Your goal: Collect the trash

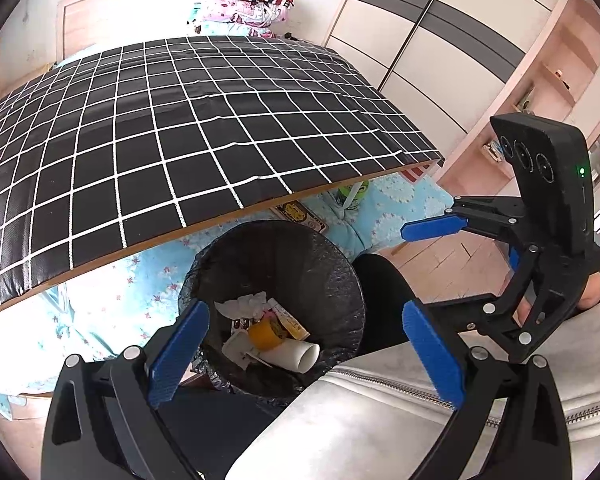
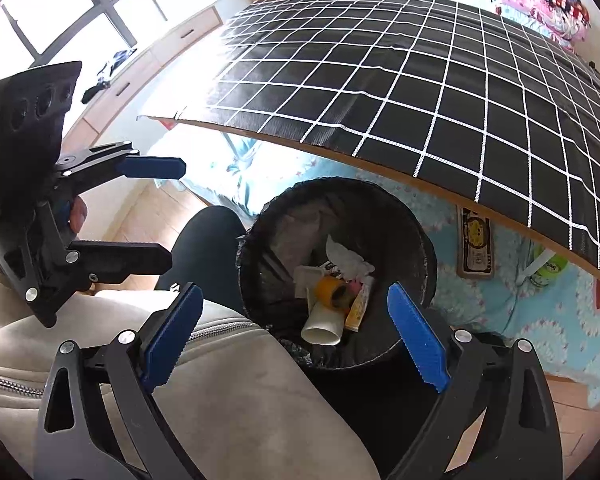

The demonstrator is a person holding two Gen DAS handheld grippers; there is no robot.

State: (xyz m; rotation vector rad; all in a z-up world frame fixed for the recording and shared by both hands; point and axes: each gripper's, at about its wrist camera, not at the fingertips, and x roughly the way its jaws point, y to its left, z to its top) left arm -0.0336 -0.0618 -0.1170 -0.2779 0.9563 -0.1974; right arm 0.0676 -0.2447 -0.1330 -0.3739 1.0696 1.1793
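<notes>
A black-lined trash bin [image 1: 340, 280] stands on the floor below the table edge; it also shows in the right wrist view [image 2: 416, 248]. Inside lie a white paper tube [image 1: 296, 354] [image 2: 322, 326], a yellow tape roll [image 1: 265, 334] [image 2: 331, 292], crumpled white tissue [image 1: 242, 306] [image 2: 348, 258] and a yellow wrapper [image 2: 359, 307]. My left gripper [image 1: 300, 360] is open and empty above the bin. My right gripper [image 2: 296, 336] is open and empty above the bin too. Each gripper shows in the other's view, the right one [image 1: 420, 272] and the left one [image 2: 172, 216].
A table with a black white-grid cloth [image 1: 180, 140] [image 2: 460, 100] overhangs the bin. A blue patterned bed cover [image 1: 100, 300] lies under it, with a green bottle [image 1: 354, 192] [image 2: 548, 268] and a yellow-black pack [image 2: 476, 244]. The person's grey jacket [image 1: 380, 420] fills the foreground.
</notes>
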